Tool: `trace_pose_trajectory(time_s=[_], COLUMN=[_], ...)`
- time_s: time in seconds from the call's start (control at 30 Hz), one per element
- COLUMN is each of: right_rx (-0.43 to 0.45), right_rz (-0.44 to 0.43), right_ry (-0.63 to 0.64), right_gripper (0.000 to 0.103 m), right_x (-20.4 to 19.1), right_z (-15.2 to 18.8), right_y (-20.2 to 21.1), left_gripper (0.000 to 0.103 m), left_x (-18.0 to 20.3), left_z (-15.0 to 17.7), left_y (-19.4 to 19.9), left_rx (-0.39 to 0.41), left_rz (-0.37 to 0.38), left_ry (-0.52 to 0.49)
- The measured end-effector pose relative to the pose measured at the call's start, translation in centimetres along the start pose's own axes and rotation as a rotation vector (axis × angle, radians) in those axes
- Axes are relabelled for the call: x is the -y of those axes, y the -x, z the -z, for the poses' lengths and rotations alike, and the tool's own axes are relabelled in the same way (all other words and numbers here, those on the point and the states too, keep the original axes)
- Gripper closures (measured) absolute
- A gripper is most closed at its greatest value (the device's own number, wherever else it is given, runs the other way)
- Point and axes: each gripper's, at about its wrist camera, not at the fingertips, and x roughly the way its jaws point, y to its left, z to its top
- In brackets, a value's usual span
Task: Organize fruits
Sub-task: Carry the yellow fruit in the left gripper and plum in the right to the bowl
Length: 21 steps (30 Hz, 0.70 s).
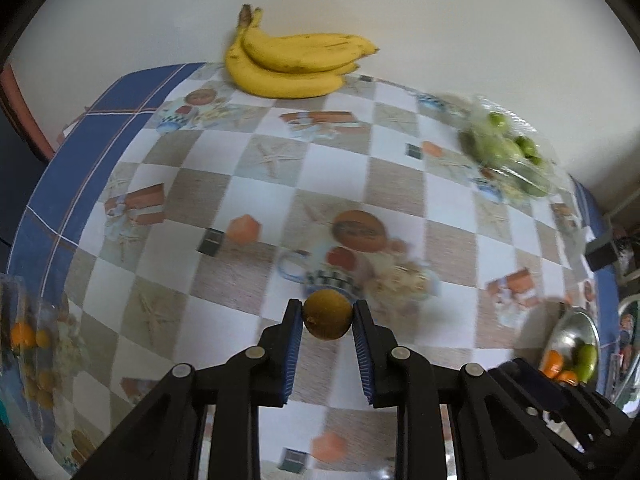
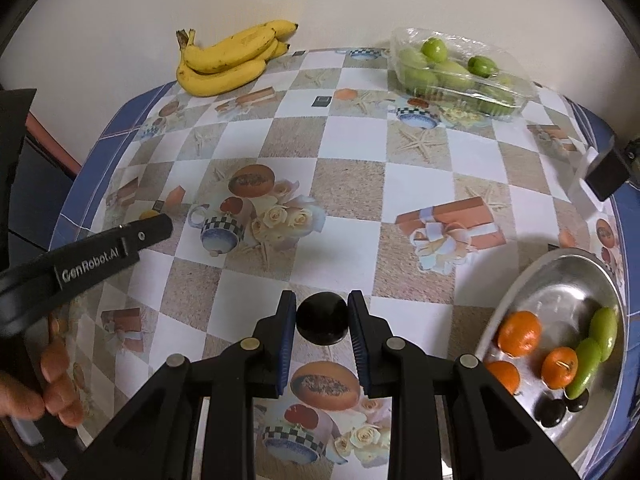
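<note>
My left gripper is shut on a small brownish-yellow round fruit, held above the patterned tablecloth. My right gripper is shut on a dark, nearly black round fruit, held above the table left of a steel bowl. The bowl holds three oranges, two green fruits and two dark fruits. The bowl also shows in the left wrist view. The left gripper appears in the right wrist view at the left, held by a hand.
A bunch of bananas lies at the far edge by the wall. A clear plastic tray of green fruits sits at the far right. A clear box with small orange fruits sits at the left edge. A black-and-white object stands at the right edge.
</note>
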Motion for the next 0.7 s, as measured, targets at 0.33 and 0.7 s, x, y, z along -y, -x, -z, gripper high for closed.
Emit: trace_pose_trajectory(time_s=[0.33, 0.7], right_rx=[0.025, 0.037], right_rz=[0.034, 0.107], right_ry=[-0.043, -0.136], right_gripper=[0.076, 0.076], right_x=[2.6, 8.3], right_z=[1.4, 3.2], right_y=[2.0, 3.9], left_gripper=[0.076, 0.076], left_x=[3.7, 9.9], left_z=[2.2, 3.8], left_y=[1.9, 3.2], left_rx=[0.034, 0.076], left_rz=[0.026, 0.061], left_ry=[0.012, -0.105])
